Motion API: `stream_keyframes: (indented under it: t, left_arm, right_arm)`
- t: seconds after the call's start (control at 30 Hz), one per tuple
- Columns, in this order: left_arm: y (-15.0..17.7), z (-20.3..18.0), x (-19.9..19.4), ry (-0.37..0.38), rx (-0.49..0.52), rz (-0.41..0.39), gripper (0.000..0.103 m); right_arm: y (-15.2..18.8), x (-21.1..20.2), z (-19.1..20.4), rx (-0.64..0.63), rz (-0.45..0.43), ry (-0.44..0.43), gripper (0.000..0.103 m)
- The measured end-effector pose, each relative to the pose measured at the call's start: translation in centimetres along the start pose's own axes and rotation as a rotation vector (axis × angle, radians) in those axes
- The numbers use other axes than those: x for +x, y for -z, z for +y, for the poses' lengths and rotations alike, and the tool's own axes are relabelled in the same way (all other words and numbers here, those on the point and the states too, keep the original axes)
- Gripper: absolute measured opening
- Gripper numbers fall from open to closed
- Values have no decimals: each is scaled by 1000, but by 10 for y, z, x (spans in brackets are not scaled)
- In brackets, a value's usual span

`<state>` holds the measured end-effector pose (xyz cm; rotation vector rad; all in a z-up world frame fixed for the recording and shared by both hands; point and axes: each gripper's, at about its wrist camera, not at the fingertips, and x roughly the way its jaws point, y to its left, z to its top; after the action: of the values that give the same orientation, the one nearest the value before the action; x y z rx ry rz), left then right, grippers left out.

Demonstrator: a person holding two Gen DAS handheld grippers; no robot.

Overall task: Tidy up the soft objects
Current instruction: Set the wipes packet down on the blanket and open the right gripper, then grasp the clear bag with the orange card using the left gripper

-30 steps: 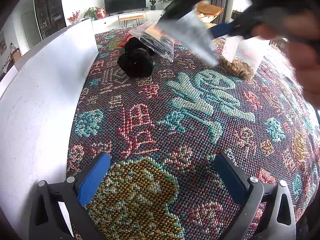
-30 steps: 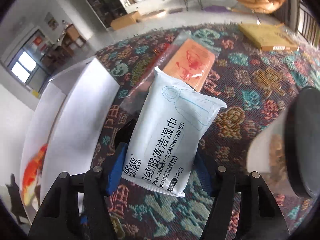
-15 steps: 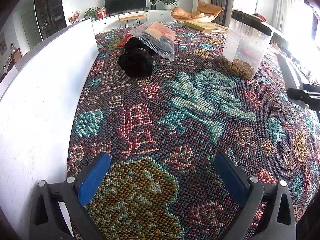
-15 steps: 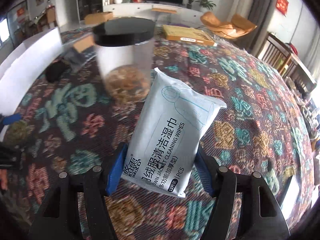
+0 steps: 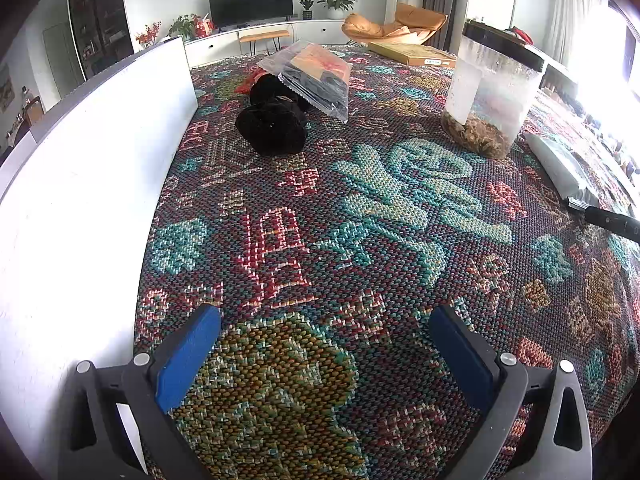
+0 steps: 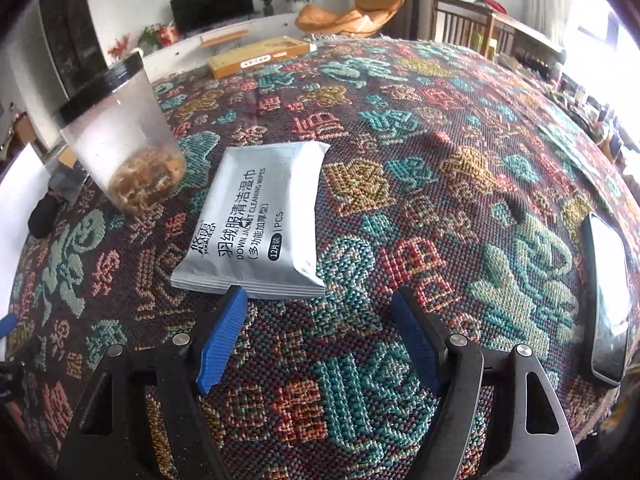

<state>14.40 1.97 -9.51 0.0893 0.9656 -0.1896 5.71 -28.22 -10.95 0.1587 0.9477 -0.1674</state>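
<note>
A white pack of cleaning wipes (image 6: 260,220) lies flat on the patterned cloth, just beyond my right gripper (image 6: 320,308). The jaws are opening and nothing sits between them; the left pad's tip is at the pack's near edge. In the left wrist view the same wipes pack (image 5: 560,168) shows at the far right. My left gripper (image 5: 324,332) hovers open and empty over the cloth. Farther off lie a black fuzzy bundle (image 5: 276,120) and a clear bag with folded fabric (image 5: 316,76).
A clear jar with a black lid (image 6: 120,140) stands left of the wipes pack. A white box wall (image 5: 92,152) runs along the left. A phone (image 6: 608,300) lies at the right, and a flat yellow box (image 6: 260,56) at the table's far edge.
My right gripper carried the wipes pack across to the right of the jar, set it flat on the cloth, and opened. The left gripper stayed still.
</note>
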Motion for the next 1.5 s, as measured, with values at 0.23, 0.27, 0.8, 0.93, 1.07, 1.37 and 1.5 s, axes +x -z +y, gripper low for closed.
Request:
stream_keyframes:
  t: [0.23,0.27,0.8,0.93,1.07,1.37,1.5]
  left_arm:
    - [0,0,0,0,0,0,103]
    - [0,0,0,0,0,0,103]
    - [0,0,0,0,-1,-1,103]
    - [0,0,0,0,-1,0,103]
    - [0,0,-1,-2,0,3,103]
    - [-83,-29,-16,-117,81,-36,103]
    - [-163,-49,18,-241,259,-37,103]
  right_arm:
    - [2,4,3,-34,-9,35,83]
    - [3,2,3,-32,-10,34,83]
    - [6,-4,5,-40,-23,-42,83]
    - [5,-5,-2,1,-23,-72,83]
    - [5,-4,2,-17,-19,-54,83]
    - [7,-4,6,-19,-17,-51,83]
    - [6,-4,5,-23,-16,-48,84]
